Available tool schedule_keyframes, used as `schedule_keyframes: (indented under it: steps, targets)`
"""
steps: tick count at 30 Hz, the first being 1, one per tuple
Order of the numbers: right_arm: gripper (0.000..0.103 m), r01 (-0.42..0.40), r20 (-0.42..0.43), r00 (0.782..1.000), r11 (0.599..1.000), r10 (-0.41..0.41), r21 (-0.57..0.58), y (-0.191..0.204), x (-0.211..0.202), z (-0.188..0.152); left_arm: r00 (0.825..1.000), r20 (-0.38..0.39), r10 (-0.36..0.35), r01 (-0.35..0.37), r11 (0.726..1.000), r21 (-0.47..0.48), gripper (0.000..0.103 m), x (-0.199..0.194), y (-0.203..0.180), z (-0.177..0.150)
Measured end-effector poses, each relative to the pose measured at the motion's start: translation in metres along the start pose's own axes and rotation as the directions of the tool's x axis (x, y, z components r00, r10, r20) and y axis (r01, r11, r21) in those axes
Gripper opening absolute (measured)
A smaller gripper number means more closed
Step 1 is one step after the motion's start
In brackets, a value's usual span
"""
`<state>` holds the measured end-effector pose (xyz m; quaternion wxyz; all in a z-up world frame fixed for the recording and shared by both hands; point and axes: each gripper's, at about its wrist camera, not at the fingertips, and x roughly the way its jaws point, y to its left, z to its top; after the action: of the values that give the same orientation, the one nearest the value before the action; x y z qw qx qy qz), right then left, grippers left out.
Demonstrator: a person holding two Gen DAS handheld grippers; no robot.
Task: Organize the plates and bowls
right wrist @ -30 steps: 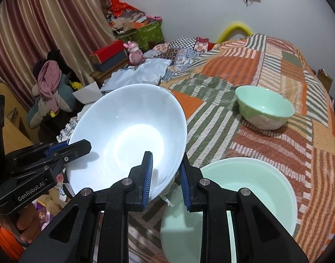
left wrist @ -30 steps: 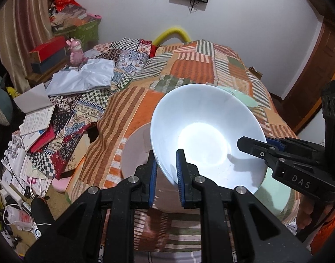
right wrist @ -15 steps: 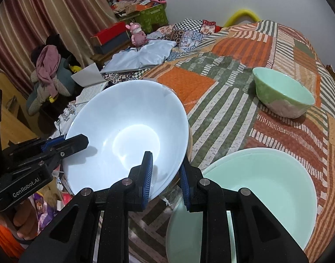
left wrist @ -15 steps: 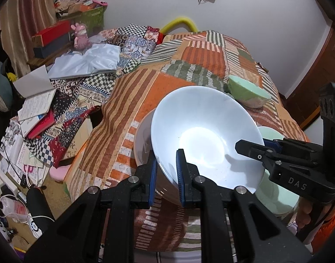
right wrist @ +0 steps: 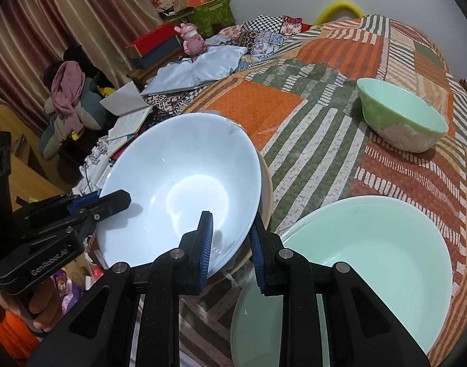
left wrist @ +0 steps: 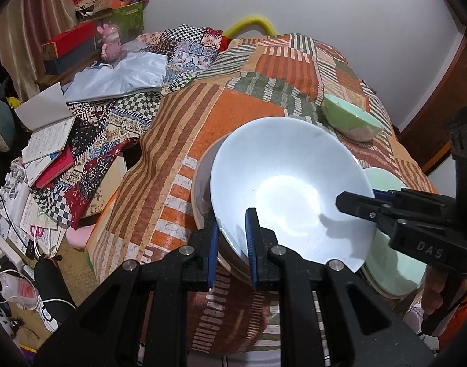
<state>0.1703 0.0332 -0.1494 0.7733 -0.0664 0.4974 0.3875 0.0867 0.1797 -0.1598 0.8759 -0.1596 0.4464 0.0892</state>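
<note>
White bowl [left wrist: 290,195] held tilted above the near left part of the bed [left wrist: 273,70], gripped from two sides at its rim. Left gripper [left wrist: 232,235]: fingers narrow, closed on the bowl's near edge, one blue pad inside the wall, one outside. Right gripper [right wrist: 230,241]: fingers likewise narrow and clamped on the opposite rim, one pad inside, one outside.

Directly beneath the white bowl sits another pale bowl [left wrist: 200,192], only its rim showing at the left; contact between the two cannot be told.

Large pale green bowl [right wrist: 368,263] rests on the bedspread just beside the right gripper. Small green bowl [right wrist: 401,116] stands upright farther up the bed, well apart from the others.

Off the bed's left side: silver-grey cloth [left wrist: 120,73], open notebook [left wrist: 48,136], pink figurine [right wrist: 192,38], red box [left wrist: 70,38].
</note>
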Motion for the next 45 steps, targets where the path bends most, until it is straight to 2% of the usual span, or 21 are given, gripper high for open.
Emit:
schedule_keyframes:
  steps: [4, 6, 18, 20, 22, 23, 28, 36, 40, 42, 45]
  targets:
    - [0.025, 0.024, 0.01, 1.0, 1.0, -0.024, -0.007, -0.001, -0.003, -0.001, 1.0, -0.004, 0.009, -0.009, 1.0, -0.002, 0.016, 0.002, 0.0, 0.001]
    - [0.025, 0.005, 0.026, 1.0, 1.0, -0.005, 0.002, -0.004, -0.007, -0.002, 1.0, 0.0, 0.023, -0.023, 1.0, -0.004, 0.017, 0.004, 0.0, 0.002]
    - [0.025, 0.017, 0.057, 0.998, 1.0, -0.018, 0.024, -0.017, -0.021, -0.004, 0.995, 0.003, 0.095, -0.095, 0.992, 0.087, 0.018, -0.002, -0.012, 0.012]
    - [0.025, 0.022, 0.068, 0.997, 0.999, -0.024, 0.028, -0.021, -0.027, -0.004, 0.996, 0.03, 0.087, -0.09, 0.992, 0.092, 0.027, -0.011, -0.014, 0.015]
    - [0.025, 0.024, 0.078, 0.997, 0.999, -0.026, 0.032, -0.024, -0.031, -0.004, 0.996, 0.051, 0.069, -0.074, 0.993, 0.096, 0.05, -0.019, -0.018, 0.019]
    - [0.026, 0.029, 0.085, 0.996, 0.999, -0.031, 0.035, -0.026, -0.034, -0.004, 0.996, 0.068, 0.065, -0.072, 0.992, 0.099, 0.054, -0.023, -0.021, 0.021]
    - [0.047, 0.052, 0.135, 0.989, 0.997, -0.059, 0.054, -0.037, -0.052, -0.005, 0.992, 0.116, 0.055, -0.072, 0.987, 0.146, 0.056, -0.037, -0.046, 0.027]
    - [0.049, 0.122, 0.203, 0.97, 0.991, -0.131, 0.058, -0.056, -0.081, -0.001, 0.987, 0.161, 0.004, -0.037, 0.978, 0.203, 0.066, -0.043, -0.087, 0.044]
    - [0.068, 0.186, 0.25, 0.948, 0.98, -0.198, 0.069, -0.066, -0.094, 0.003, 0.984, 0.179, -0.02, -0.018, 0.978, 0.209, 0.072, -0.041, -0.102, 0.056]
    - [0.069, 0.204, 0.265, 0.94, 0.976, -0.216, 0.073, -0.073, -0.1, 0.005, 0.983, 0.182, -0.031, -0.009, 0.977, 0.212, 0.073, -0.038, -0.109, 0.062]
    - [0.074, 0.214, 0.281, 0.932, 0.973, -0.231, 0.09, -0.085, -0.106, 0.011, 0.983, 0.179, -0.044, 0.005, 0.977, 0.212, 0.081, -0.03, -0.118, 0.073]
